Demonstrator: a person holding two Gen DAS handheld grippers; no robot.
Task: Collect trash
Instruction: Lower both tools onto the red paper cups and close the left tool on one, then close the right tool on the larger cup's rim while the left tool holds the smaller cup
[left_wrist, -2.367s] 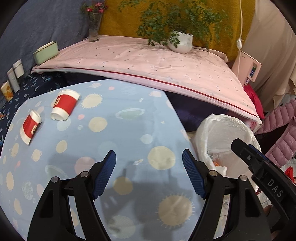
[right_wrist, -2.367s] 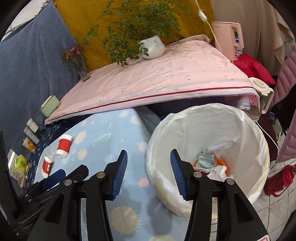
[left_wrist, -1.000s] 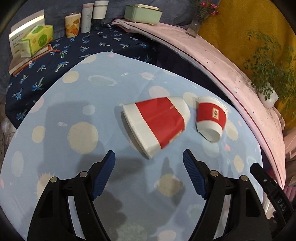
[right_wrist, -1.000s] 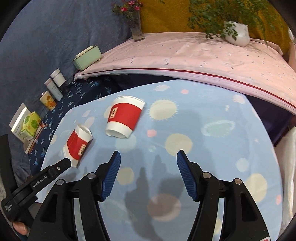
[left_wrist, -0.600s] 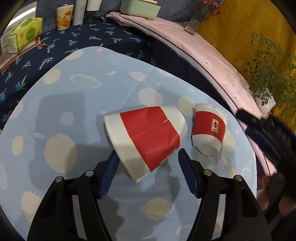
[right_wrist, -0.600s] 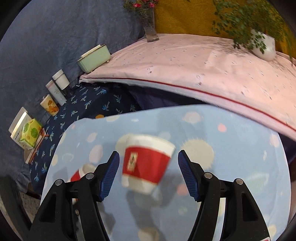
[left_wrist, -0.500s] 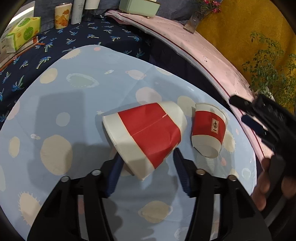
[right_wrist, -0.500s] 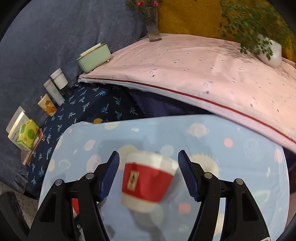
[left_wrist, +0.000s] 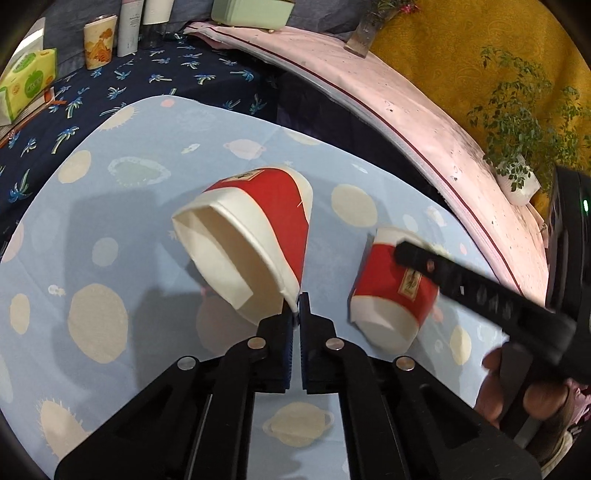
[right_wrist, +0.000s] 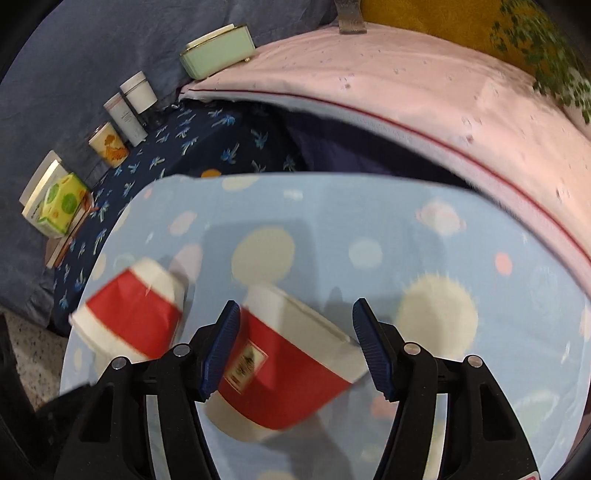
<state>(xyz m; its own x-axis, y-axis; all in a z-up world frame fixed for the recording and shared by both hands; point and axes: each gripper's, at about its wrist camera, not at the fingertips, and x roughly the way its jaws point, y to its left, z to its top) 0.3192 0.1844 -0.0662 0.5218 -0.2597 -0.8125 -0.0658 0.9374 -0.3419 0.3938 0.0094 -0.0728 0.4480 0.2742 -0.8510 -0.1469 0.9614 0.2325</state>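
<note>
Left claw (left_wrist: 297, 306) has just snapped shut, and it's pinching the thin rim of the first paper cup (left_wrist: 255, 236), one pad inside the mouth, one outside. That cup is tipped on its side near the middle of the table (left_wrist: 110, 206), its long axis running away from the left camera: open mouth facing back toward the claw, white base pointing to the far edge. In the right camera it shows at the left edge of the table (right_wrist: 369, 221), blurred (right_wrist: 129, 314).

Over to the right claw (right_wrist: 295, 347): jaws spread wide, straddling the second paper cup (right_wrist: 288, 365), pads either side of it. The left pad looks just beside the red band, but the picture is smeared, so contact is hard to call; the right pad stands clear. This cup also lies on its side, base toward the far edge, mouth toward the near edge. In the left camera it sits just right of the first cup, with the right claw's black finger crossing over it (left_wrist: 391, 291).
</note>
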